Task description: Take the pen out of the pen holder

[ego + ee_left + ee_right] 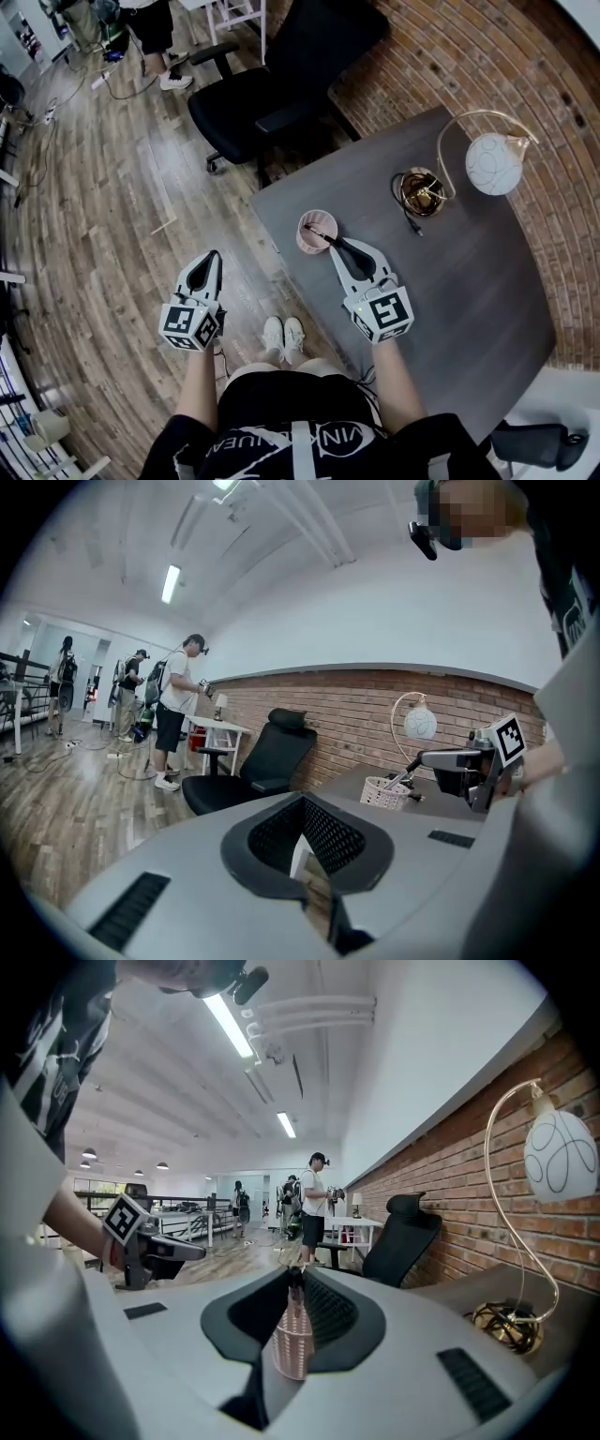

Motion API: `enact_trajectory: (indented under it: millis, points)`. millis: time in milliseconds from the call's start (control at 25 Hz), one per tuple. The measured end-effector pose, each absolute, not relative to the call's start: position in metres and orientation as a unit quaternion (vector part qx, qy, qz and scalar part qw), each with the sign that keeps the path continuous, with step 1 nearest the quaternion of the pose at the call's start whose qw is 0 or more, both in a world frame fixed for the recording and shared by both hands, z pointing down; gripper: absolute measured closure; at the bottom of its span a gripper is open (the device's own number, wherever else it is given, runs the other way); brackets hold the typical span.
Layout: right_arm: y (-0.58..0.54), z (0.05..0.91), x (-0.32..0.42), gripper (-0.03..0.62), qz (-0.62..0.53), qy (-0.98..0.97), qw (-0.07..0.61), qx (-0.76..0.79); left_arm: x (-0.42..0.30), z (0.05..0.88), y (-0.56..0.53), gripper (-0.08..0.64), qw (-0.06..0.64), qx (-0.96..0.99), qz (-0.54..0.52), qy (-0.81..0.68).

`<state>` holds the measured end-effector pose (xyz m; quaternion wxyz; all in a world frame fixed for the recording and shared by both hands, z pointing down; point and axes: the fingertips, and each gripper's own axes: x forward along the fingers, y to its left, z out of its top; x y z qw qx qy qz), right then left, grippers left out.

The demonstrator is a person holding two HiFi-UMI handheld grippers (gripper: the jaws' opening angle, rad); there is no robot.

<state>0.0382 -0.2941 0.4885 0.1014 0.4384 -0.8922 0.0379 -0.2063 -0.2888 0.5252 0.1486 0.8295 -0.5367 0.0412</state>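
Observation:
A pink mesh pen holder (315, 228) stands near the left edge of the dark grey table (459, 281). A dark pen (320, 233) leans out of it toward my right gripper (336, 245), which is shut on the pen's upper end. In the right gripper view the pen (295, 1283) rises from the holder (292, 1344) between the jaws of the right gripper (294, 1290). My left gripper (215, 256) hovers over the wooden floor left of the table, shut and holding nothing. The left gripper view shows the left gripper (303, 851), with the holder (381, 793) and right gripper (448, 759) off to its right.
A gooseneck lamp with a white globe (494, 163) and a gold base (419, 190) stands at the table's far side. A black office chair (272, 84) sits beyond the table's corner. People (176, 711) stand farther off on the floor by a white table.

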Motion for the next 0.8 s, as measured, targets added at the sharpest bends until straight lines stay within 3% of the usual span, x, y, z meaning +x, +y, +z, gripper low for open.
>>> enact_trajectory:
  millis: [800]
  points:
    - [-0.282,0.444,0.051,0.529,0.010,-0.887,0.068,0.456,-0.205,0.495,-0.287,0.546,0.121,0.837,0.025,-0.534]
